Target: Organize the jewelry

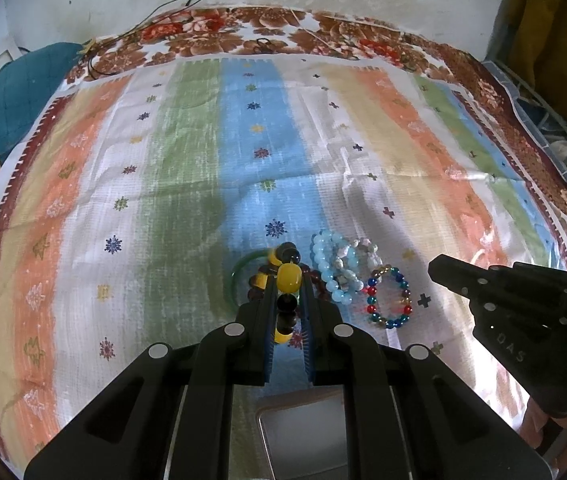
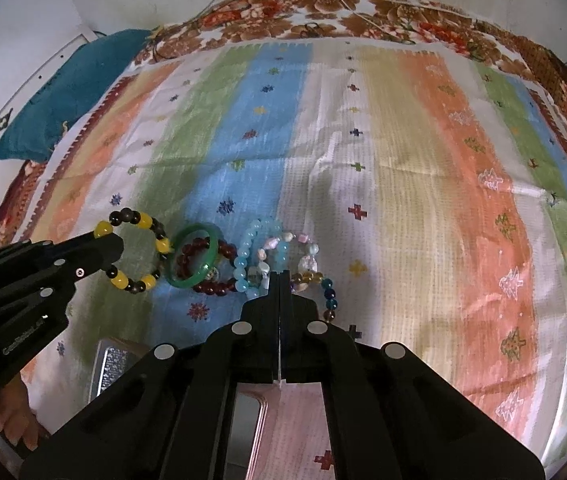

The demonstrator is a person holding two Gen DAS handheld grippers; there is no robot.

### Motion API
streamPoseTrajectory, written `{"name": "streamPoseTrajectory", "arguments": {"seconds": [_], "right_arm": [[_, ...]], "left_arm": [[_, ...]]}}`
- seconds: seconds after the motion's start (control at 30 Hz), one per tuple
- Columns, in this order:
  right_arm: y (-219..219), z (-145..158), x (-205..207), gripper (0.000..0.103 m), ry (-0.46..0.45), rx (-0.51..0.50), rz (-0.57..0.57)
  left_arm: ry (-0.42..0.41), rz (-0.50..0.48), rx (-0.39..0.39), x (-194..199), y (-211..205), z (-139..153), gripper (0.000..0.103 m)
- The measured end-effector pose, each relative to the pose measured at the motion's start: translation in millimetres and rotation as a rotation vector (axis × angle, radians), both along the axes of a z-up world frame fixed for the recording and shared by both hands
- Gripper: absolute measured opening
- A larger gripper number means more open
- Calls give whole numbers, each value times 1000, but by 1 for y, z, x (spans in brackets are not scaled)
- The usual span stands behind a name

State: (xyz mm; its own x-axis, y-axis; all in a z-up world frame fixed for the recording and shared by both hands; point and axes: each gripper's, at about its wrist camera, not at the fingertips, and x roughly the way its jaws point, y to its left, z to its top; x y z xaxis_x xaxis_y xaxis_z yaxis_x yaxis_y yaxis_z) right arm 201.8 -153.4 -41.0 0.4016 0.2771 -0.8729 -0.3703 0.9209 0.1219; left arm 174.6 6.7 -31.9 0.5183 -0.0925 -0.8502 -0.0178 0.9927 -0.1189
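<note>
My left gripper (image 1: 287,280) is shut on a yellow and black bead bracelet (image 1: 288,278), which also shows in the right wrist view (image 2: 135,254) held at its left side. Beside it on the striped cloth lie a green bangle (image 2: 193,258), a dark red bead bracelet (image 2: 219,268), a light blue bead bracelet (image 1: 329,268), a white and pastel bead bracelet (image 2: 295,250) and a multicolour bead bracelet (image 1: 389,298). My right gripper (image 2: 279,276) is shut and empty, its tips just in front of the pastel and multicolour bracelets.
A striped cloth (image 1: 187,168) covers a floral cover (image 1: 219,36). A teal cushion (image 2: 71,92) lies at the far left. Thin black cables (image 1: 187,0) run at the back. A flat metallic tray (image 1: 303,424) lies under the grippers.
</note>
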Motion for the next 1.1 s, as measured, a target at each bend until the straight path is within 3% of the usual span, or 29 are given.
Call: {"name": "streamPoseTrajectory", "arguments": {"seconds": [0.3,0.33,0.37,0.4,1.1], "right_arm": [[-12,-33,12,4,112,-32,-22],[-14,-35,13,16,122,-27,-30],[-16,-36,13,40,128,-23,-35],[-18,-39,14,48,134,-19,-38],[-20,-76,28,49,215,-47,-42]], "left_arm": [[21,-8,5,0,-1,-7,11],[24,-9,8,0,-2,-8,11],[26,-9,10,1,-1,-8,11],[27,-9,8,1,-1,-9,11],[36,-32,11,4,-3,-13,11]]}}
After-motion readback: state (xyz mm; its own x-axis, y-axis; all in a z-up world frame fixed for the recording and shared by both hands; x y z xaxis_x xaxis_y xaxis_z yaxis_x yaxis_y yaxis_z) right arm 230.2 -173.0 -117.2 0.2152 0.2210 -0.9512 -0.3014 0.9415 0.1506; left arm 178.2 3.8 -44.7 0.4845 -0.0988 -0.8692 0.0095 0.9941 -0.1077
